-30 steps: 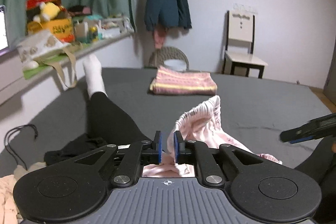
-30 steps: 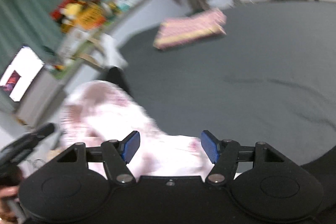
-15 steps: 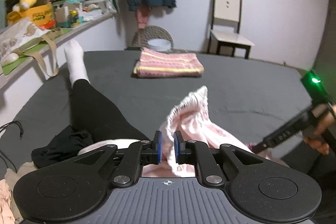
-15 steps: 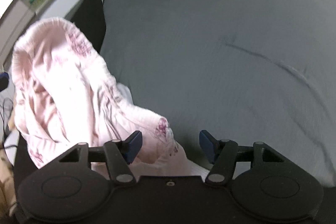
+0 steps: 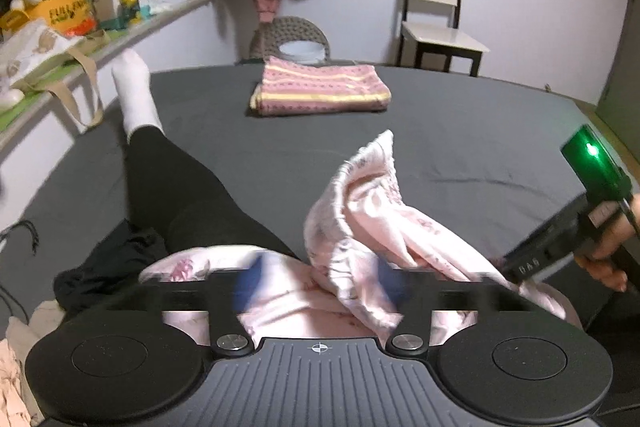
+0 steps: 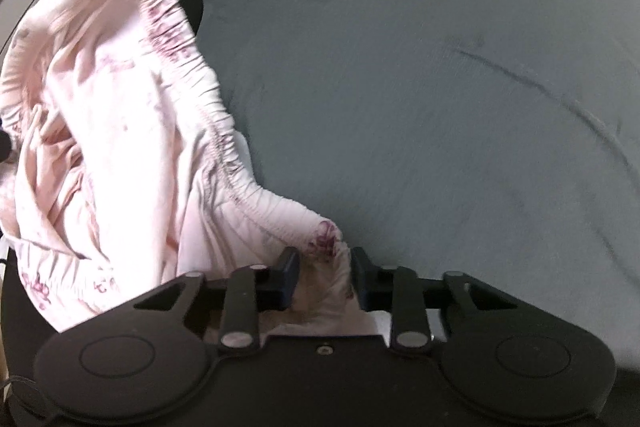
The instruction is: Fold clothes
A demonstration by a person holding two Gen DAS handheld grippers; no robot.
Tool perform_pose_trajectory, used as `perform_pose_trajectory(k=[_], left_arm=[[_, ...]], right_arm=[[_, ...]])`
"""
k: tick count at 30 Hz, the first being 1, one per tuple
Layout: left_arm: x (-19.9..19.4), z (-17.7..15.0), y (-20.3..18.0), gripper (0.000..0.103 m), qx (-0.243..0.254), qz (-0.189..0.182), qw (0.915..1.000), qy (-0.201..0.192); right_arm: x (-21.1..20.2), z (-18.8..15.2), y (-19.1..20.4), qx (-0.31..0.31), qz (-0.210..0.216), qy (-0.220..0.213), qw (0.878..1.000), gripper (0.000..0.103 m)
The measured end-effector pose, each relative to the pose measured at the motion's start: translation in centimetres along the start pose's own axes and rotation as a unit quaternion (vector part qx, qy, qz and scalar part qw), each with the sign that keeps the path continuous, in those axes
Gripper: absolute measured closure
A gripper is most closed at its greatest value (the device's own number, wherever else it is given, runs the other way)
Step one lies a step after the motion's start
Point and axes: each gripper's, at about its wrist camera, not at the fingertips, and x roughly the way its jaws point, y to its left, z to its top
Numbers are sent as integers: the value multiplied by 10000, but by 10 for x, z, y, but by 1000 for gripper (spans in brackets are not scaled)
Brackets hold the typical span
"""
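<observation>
A pale pink floral garment (image 5: 360,219) with an elastic waistband lies bunched on the grey bed (image 5: 460,147), partly over a person's leg. My left gripper (image 5: 320,287) is open, its blurred blue pads wide apart on either side of the cloth. In the right wrist view the same garment (image 6: 120,107) spreads to the left. My right gripper (image 6: 324,279) is shut on a bunched corner of its waistband. The right gripper's black body, with a green light (image 5: 592,155), shows at the right edge of the left wrist view, held by a hand.
A folded pink striped cloth (image 5: 320,91) lies at the far side of the bed. A leg in black leggings (image 5: 180,187) with a white sock (image 5: 136,95) stretches along the left. A black garment (image 5: 108,263) sits near left; a chair (image 5: 436,7) and cluttered shelf (image 5: 120,7) stand beyond.
My left gripper has opened and let go of the pink garment. My right gripper's fingers have come together on the waistband corner, and the garment has sunk lower.
</observation>
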Motion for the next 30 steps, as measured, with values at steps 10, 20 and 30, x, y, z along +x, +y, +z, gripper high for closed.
perform_pose_trajectory(k=[10,20,30], left_arm=[[21,5,-9,48,27,52,9998,182],[16,-8,-3,100,16,405,9990,-210],[-49,90,-12,100,643,664,9822,-1637]], right_arm=[[-10,-20,20,-130,-200,-218,9995,93],[-43,-52,41,-502,-1291,-1120,9840,99],[-215,-52,20,-157,-2291,-3755,8979,99]])
